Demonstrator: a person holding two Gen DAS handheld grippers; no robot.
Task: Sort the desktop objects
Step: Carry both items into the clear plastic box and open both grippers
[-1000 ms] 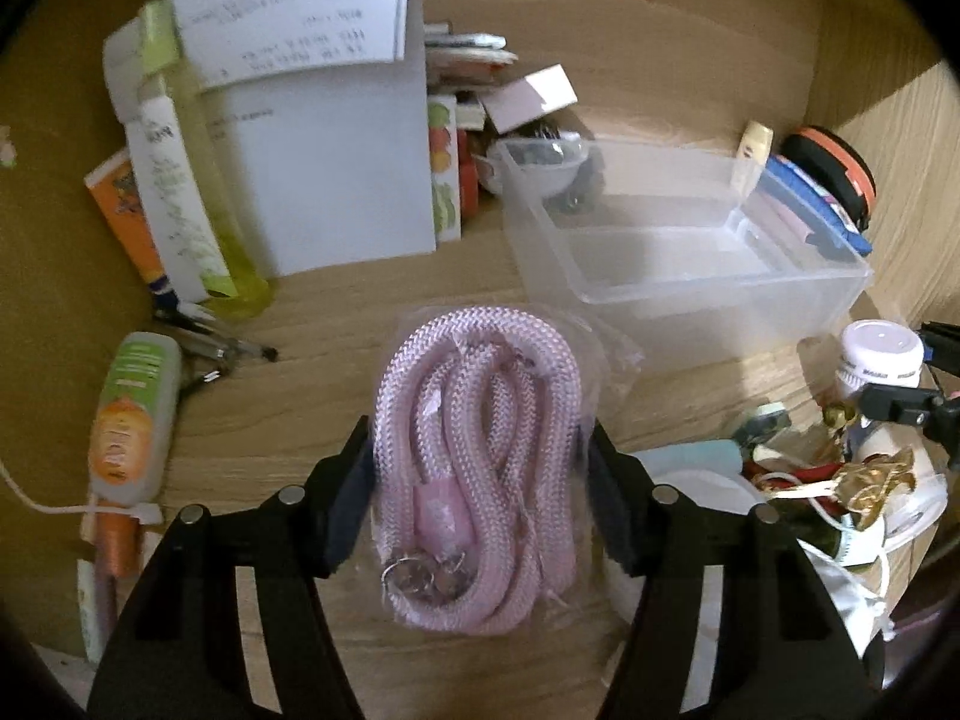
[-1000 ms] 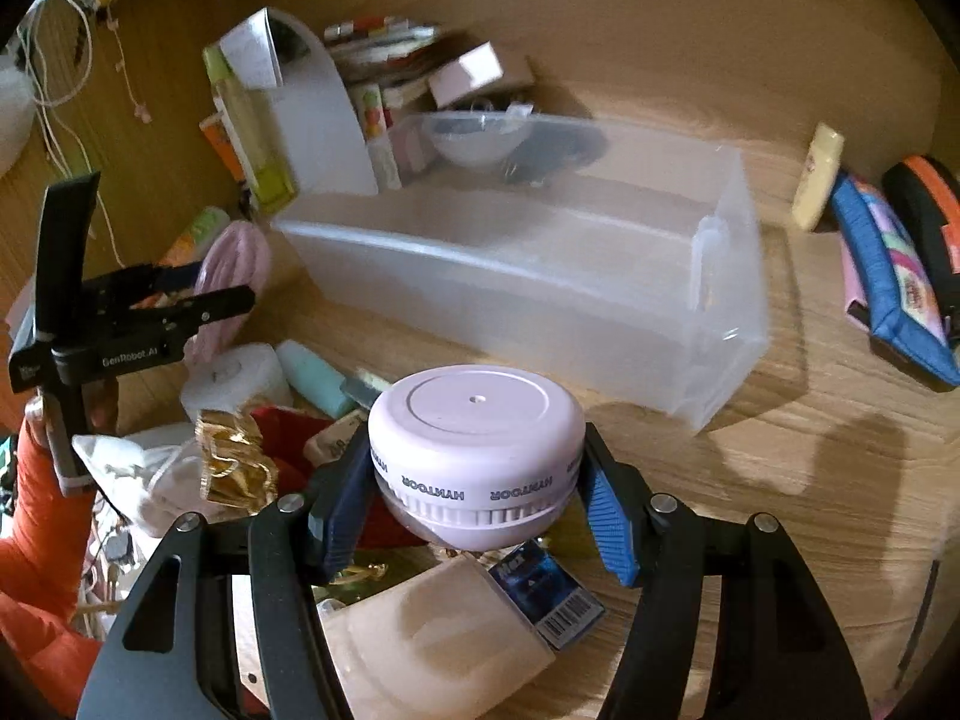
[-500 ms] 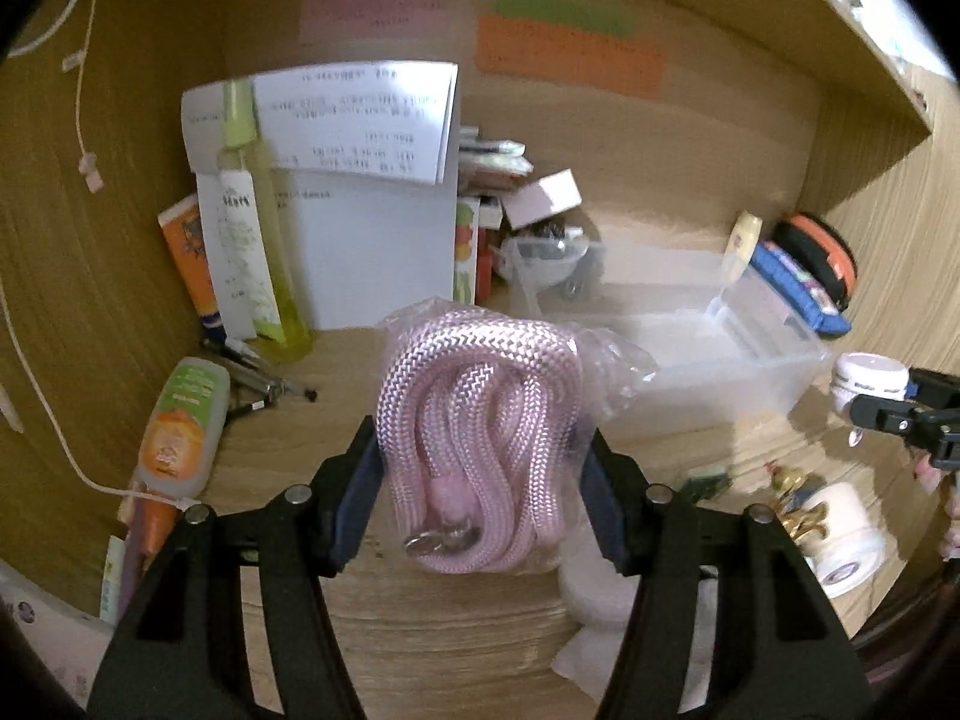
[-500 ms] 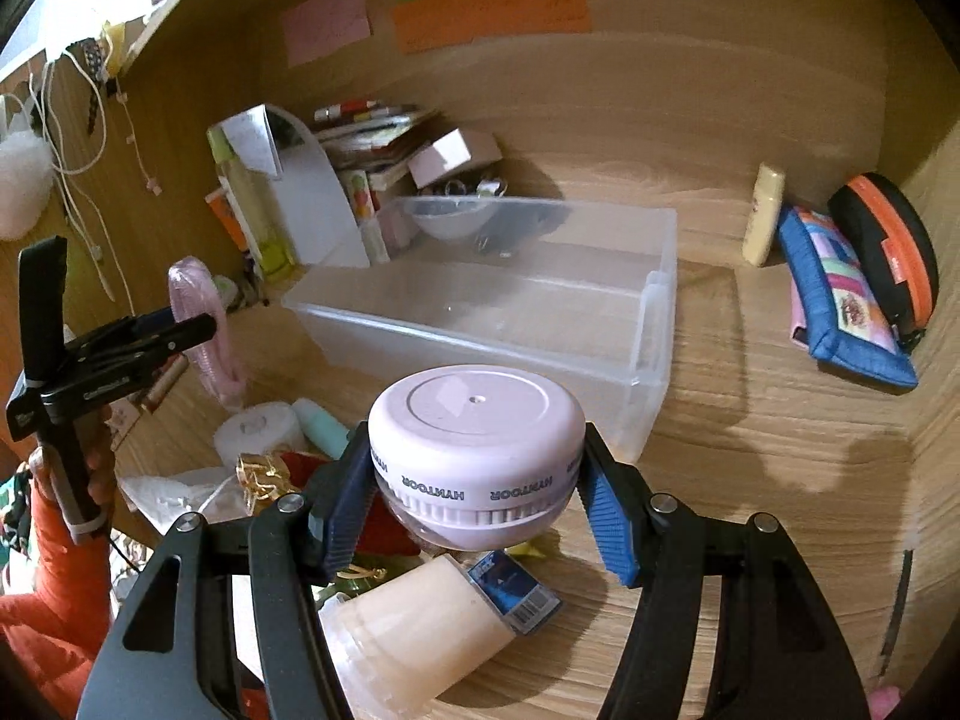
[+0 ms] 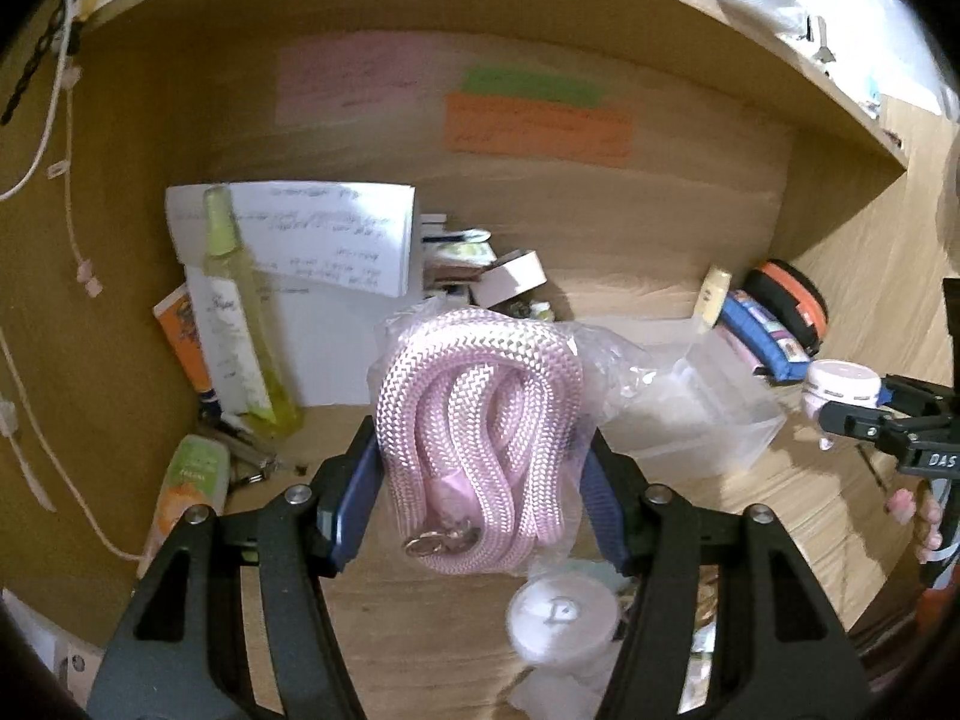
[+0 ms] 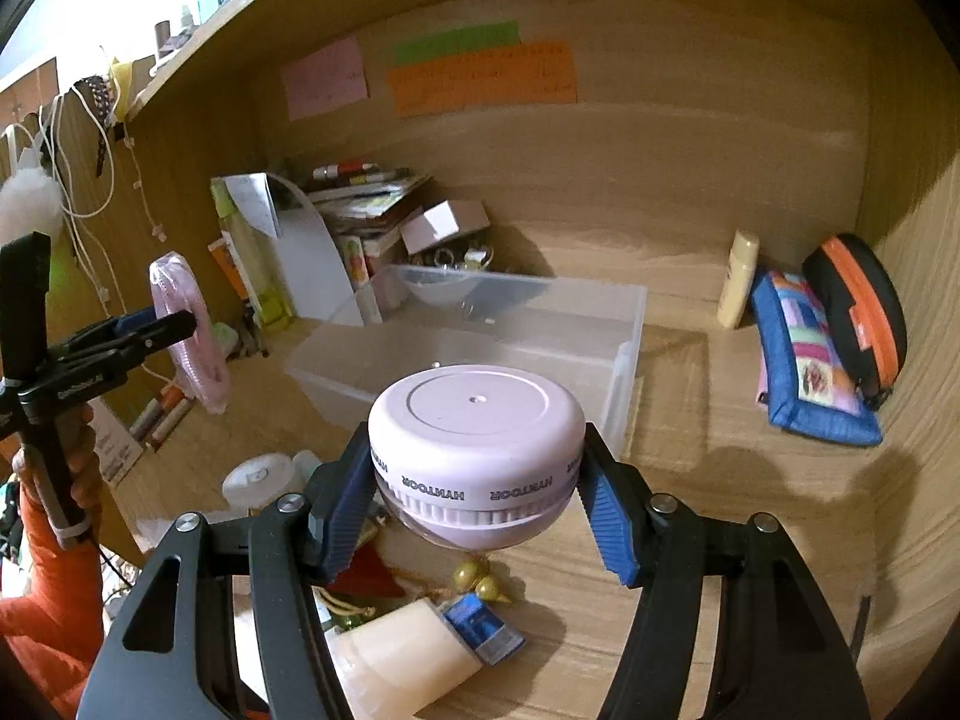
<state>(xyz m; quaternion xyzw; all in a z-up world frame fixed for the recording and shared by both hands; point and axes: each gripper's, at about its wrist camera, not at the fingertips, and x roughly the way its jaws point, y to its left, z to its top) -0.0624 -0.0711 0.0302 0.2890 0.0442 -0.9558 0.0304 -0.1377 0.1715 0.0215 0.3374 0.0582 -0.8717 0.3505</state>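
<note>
Desktop objects held and lying, as I see them through both wrist cameras. Left gripper point(image 5: 480, 480): I have its blue pads clamped on a coiled pink rope point(image 5: 474, 438) sealed in a clear plastic bag, held off the wooden surface point(image 5: 432, 594); a metal ring shows at the coil's lower end. Right gripper point(image 6: 477, 495): pads pressed on either side of a round lilac jar point(image 6: 477, 426) with a flat lid and dark lettering round its rim, also held above the surface. Between and beyond the two grippers stands a clear plastic bin point(image 6: 522, 324), long and open-topped; I can see nothing lying in it. Behind the bin, against the back wall: a leaning stack of books and a small white box point(image 6: 444, 219). Left of the bin: a tall yellow-green bottle point(image 5: 240, 324) leaning on a white paper holder point(image 5: 318, 336), an orange-and-green tube point(image 5: 192, 492) lying beside it. Right of the bin: a cream tube point(image 6: 739, 279) upright against the wall, then a blue patchwork pouch point(image 6: 804, 360) and a black-and-orange case point(image 6: 858, 312), touching one another. Under the right gripper: a cream bottle point(image 6: 402, 654) on its side, gold ornaments point(image 6: 480, 582), a white roll point(image 6: 258, 480). Pink, green and orange notes point(image 6: 480, 75) are stuck on the back wall. An orange sleeve point(image 6: 42, 594) shows behind the left gripper
</note>
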